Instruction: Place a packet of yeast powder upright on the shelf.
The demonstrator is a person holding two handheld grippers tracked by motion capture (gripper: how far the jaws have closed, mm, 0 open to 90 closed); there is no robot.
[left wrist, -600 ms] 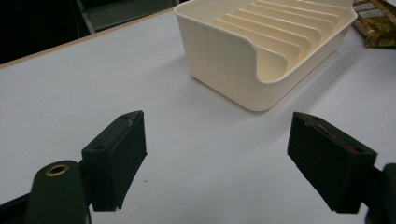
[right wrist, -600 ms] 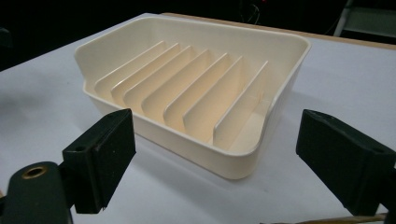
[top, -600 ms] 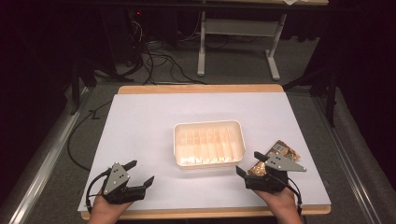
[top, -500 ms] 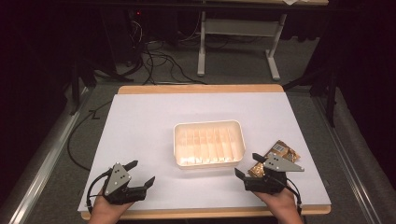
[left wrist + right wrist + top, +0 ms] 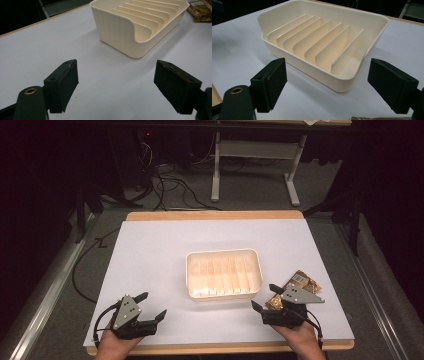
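Note:
A cream plastic tray (image 5: 224, 251) with several upright dividers sits mid-table; its slots look empty. Gold foil packets (image 5: 301, 282) lie to its right. My left gripper (image 5: 151, 306) rests near the front left edge, jaws wide open on nothing, pointed toward the tray (image 5: 117, 30). My right gripper (image 5: 264, 297) rests at the front right beside the packets, also open, facing the tray's (image 5: 342, 82) near corner. The left gripper view catches the packets (image 5: 202, 10) at the top right, beyond the tray. A sliver of a packet (image 5: 377, 118) lies under the right gripper.
The white tabletop (image 5: 165, 250) has a wooden border (image 5: 215, 215). Beyond it are a dark floor, cables (image 5: 165, 185) and a grey table frame (image 5: 255, 160). A cable (image 5: 80, 270) hangs off the table's left side.
Both grippers have shifted only slightly near the front edge; the tray and packets have stayed put.

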